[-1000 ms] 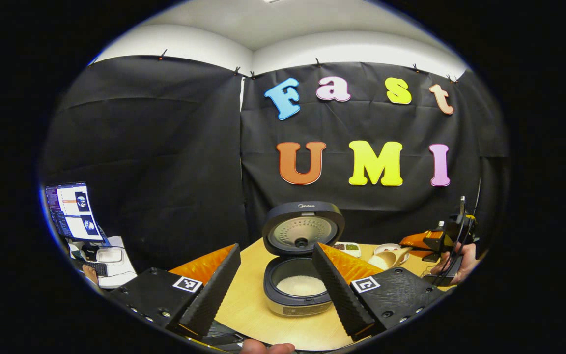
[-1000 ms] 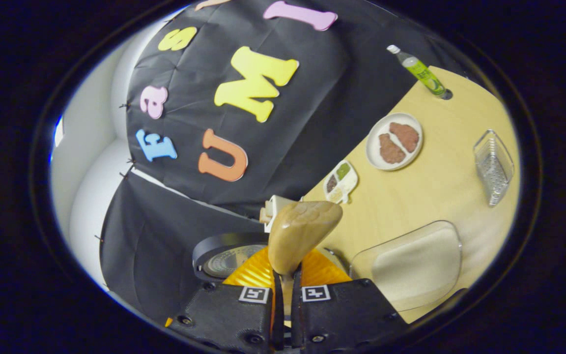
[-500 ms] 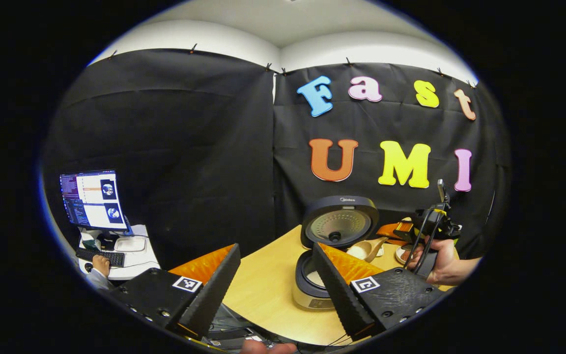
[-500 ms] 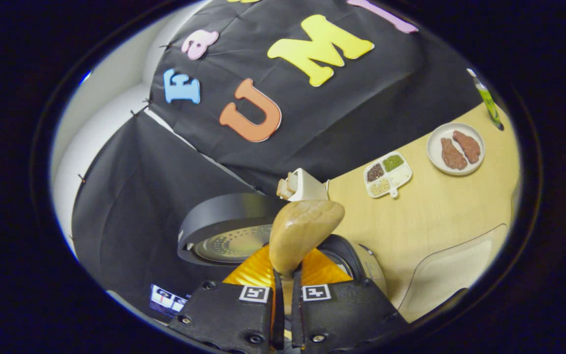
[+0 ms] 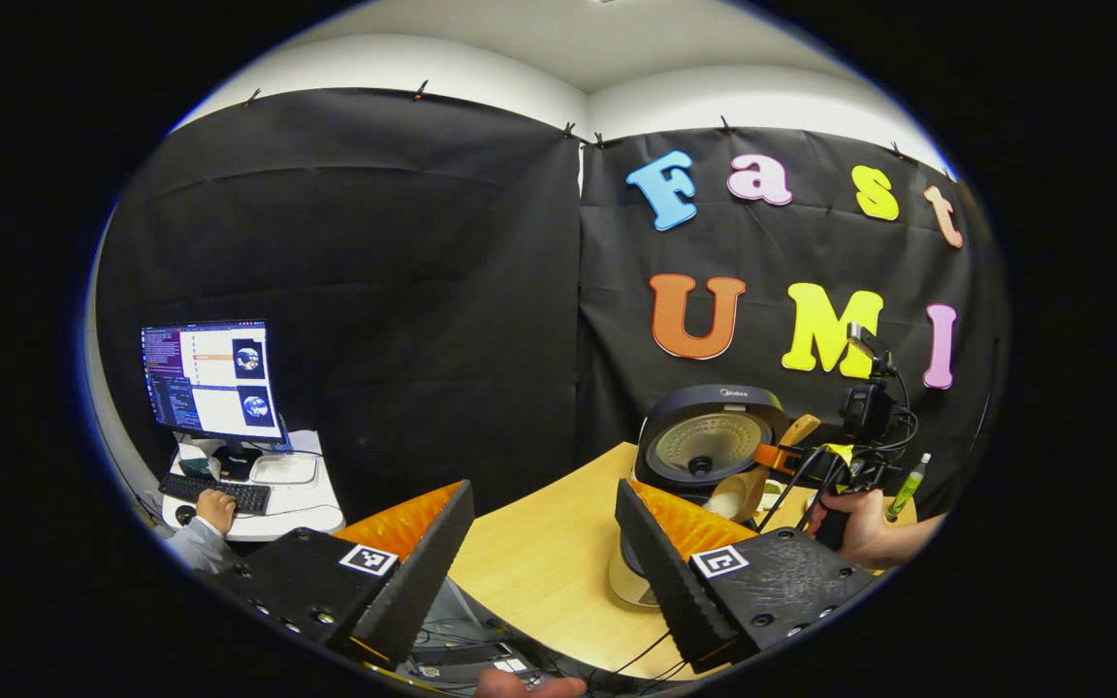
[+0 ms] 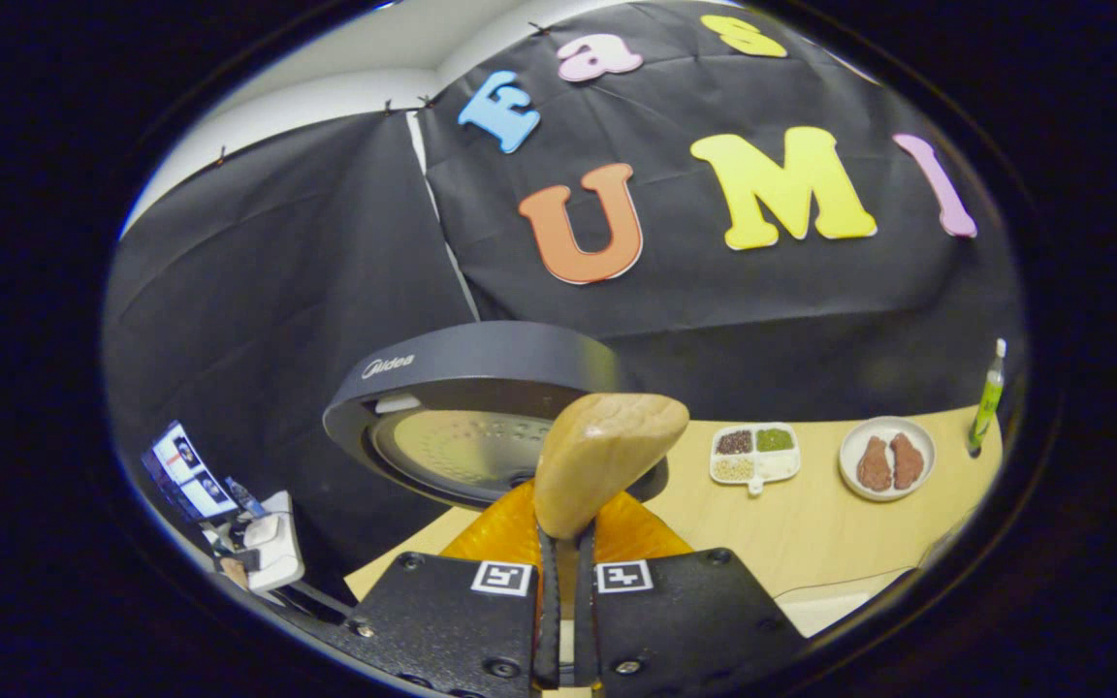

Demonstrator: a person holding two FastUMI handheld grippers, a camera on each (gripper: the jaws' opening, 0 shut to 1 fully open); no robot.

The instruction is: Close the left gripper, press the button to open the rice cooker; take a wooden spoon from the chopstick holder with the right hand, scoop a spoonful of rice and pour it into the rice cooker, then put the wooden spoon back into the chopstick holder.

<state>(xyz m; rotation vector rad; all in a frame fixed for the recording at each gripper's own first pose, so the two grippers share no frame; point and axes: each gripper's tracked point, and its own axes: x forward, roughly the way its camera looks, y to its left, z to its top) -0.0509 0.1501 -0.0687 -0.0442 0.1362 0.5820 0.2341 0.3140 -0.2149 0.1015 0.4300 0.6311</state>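
The rice cooker [image 5: 709,441] stands on the wooden table with its dark lid [image 6: 481,407] raised. Its pot is partly hidden behind my left gripper's right finger. My left gripper [image 5: 544,504] is open and holds nothing, well short of the cooker. My right gripper [image 6: 565,543] is shut on the handle of the wooden spoon [image 6: 607,456], whose bowl rises just in front of the lid. In the left gripper view the right gripper [image 5: 781,458], held by a hand [image 5: 859,528], keeps the spoon [image 5: 733,494], with white rice in it, tilted over the cooker's pot.
Behind the cooker on the table [image 6: 811,523] lie a sectioned dish of grains [image 6: 754,453], a plate with two brown pieces [image 6: 886,460] and a green bottle [image 6: 988,397]. A monitor [image 5: 214,378] and keyboard with a person's hand sit on a side desk far left.
The right gripper has carried the rice-filled spoon from the table's right side to over the cooker and rolled toward level. The cooker has slid rightward in the left gripper view.
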